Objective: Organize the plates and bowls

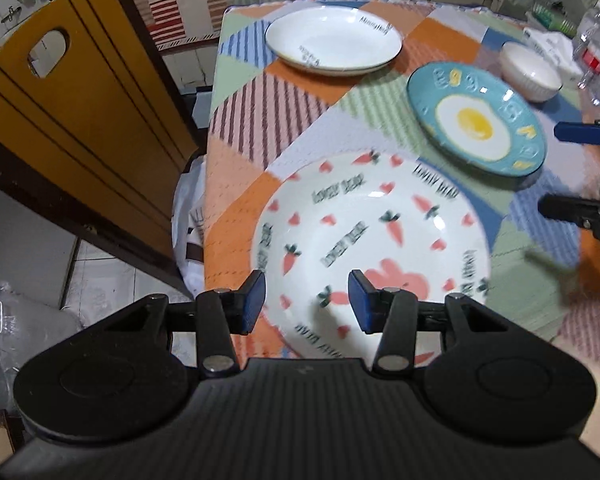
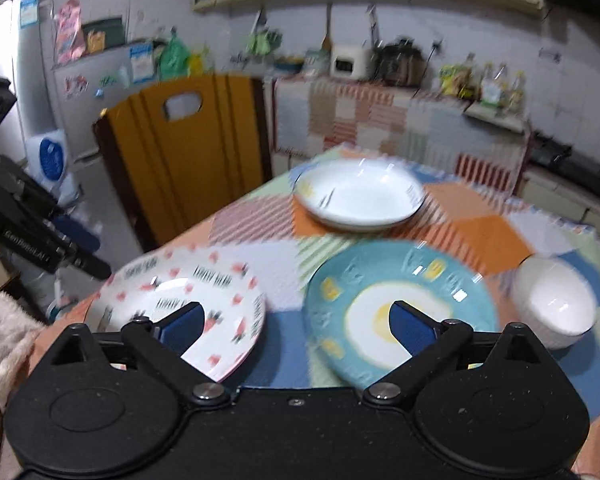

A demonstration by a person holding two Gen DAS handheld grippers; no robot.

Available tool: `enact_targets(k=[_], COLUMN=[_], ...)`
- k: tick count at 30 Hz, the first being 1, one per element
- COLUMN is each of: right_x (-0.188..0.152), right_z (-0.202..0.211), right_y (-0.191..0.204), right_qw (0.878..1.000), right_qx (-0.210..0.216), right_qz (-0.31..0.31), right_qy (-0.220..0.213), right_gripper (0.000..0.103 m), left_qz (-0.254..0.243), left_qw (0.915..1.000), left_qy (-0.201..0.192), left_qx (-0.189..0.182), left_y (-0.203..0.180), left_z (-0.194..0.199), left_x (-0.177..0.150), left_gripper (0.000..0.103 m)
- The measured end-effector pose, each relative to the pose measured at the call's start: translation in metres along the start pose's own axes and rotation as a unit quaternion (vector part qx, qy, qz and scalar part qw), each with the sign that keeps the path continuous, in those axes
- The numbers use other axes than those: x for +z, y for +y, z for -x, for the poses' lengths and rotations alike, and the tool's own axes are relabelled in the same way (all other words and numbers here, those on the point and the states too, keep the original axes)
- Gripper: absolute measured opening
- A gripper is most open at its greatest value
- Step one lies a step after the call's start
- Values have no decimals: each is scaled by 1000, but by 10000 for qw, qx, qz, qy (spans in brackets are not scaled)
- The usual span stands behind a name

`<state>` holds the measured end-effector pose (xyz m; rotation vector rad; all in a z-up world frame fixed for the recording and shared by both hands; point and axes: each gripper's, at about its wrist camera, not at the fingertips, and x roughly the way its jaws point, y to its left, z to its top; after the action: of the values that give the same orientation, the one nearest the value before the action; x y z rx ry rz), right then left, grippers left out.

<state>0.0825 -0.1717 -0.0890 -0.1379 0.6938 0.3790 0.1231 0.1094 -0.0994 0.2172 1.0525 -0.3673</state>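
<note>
Nearby, yellow chair (image 1: 80, 92) beside table (image 1: 244, 120), bottles (image 1: 596, 52) behind bowl (image 1: 530, 76), both grippers' fingers (image 1: 252, 300) apart

left hand-held gripper (image 1: 307, 300) spread above carrot plate (image 1: 370, 252), egg plate (image 1: 476, 118) beyond

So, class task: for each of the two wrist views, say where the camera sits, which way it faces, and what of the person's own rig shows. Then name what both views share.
Left wrist: sits behind the open left gripper, looking down on the carrot plate; the right gripper shows at the right edge.
Right wrist: sits behind the open right gripper, facing across the table toward the kitchen wall; the left gripper shows at the left.
Shared: carrot plate, egg plate, white plates, white bowl.
</note>
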Motion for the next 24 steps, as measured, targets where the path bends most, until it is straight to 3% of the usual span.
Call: enact_targets(k=[5, 11, 14, 18, 24], right_x=[-15, -35, -43, -48, -48], right_z=[-26, -58, -70, -77, -83], right_y=[11, 19, 18, 22, 24], right_qw=[9960, 9851, 9795, 9742, 9732], right_qx=[596, 910, 1022, 1217, 1138], right_qz=[-286, -994, -1259, -1433, -1647], right_qy=[602, 1072, 1196, 1251, 1131], right_gripper=[92, 79, 65, 61, 41], left_qz=[78, 128, 83, -67, 268], left_qw=[9999, 9998, 9987, 9983, 9988], left_qy=[125, 170, 472, 555, 385], left_qx=[27, -39, -168, -152, -138], left_y=[8, 12, 14, 10, 16], left_z=[-18, -36, -40, -40, -46], left_x=[-8, -11, -14, -24, -25], left_gripper=[45, 44, 41, 33, 26])
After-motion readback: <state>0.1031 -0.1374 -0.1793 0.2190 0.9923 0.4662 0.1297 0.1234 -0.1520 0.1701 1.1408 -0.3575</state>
